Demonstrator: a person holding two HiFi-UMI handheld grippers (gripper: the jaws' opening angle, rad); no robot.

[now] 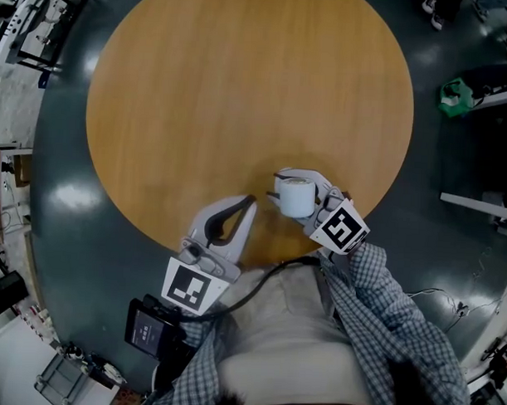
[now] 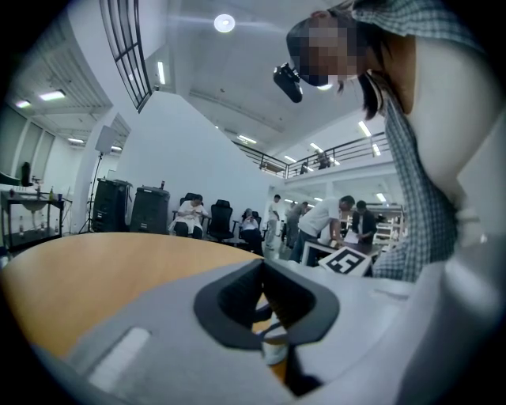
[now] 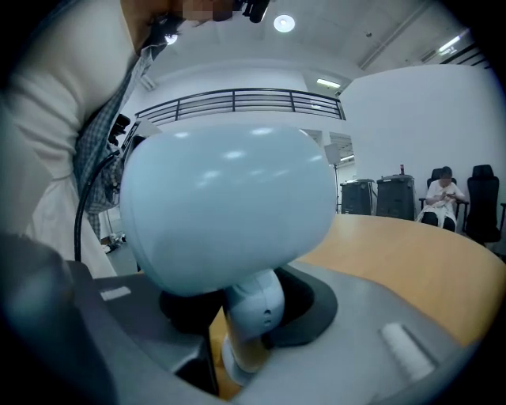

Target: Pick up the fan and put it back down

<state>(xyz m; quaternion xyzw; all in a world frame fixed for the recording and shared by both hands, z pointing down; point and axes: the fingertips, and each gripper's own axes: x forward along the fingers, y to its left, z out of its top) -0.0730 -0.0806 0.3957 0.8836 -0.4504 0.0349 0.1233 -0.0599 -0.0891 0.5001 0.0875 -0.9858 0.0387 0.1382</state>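
A small pale fan [image 1: 297,199] with a rounded head stands near the front edge of the round wooden table [image 1: 241,89]. My right gripper [image 1: 289,184] reaches in from the right, and its jaws are shut on the fan. In the right gripper view the fan [image 3: 229,206] fills the middle, and the dark pads [image 3: 304,304] press on its thin neck at my right gripper [image 3: 249,316]. My left gripper [image 1: 250,202] rests just left of the fan and apart from it, fingertips together with nothing between them. In the left gripper view my left gripper [image 2: 265,273] points across the tabletop.
Dark floor surrounds the table. A green object [image 1: 455,97] and a white-framed stand [image 1: 486,206] are at the right, with racks of equipment [image 1: 43,32] at the upper left. A black cable [image 1: 259,285] runs along my body. People sit far off behind the table [image 2: 194,217].
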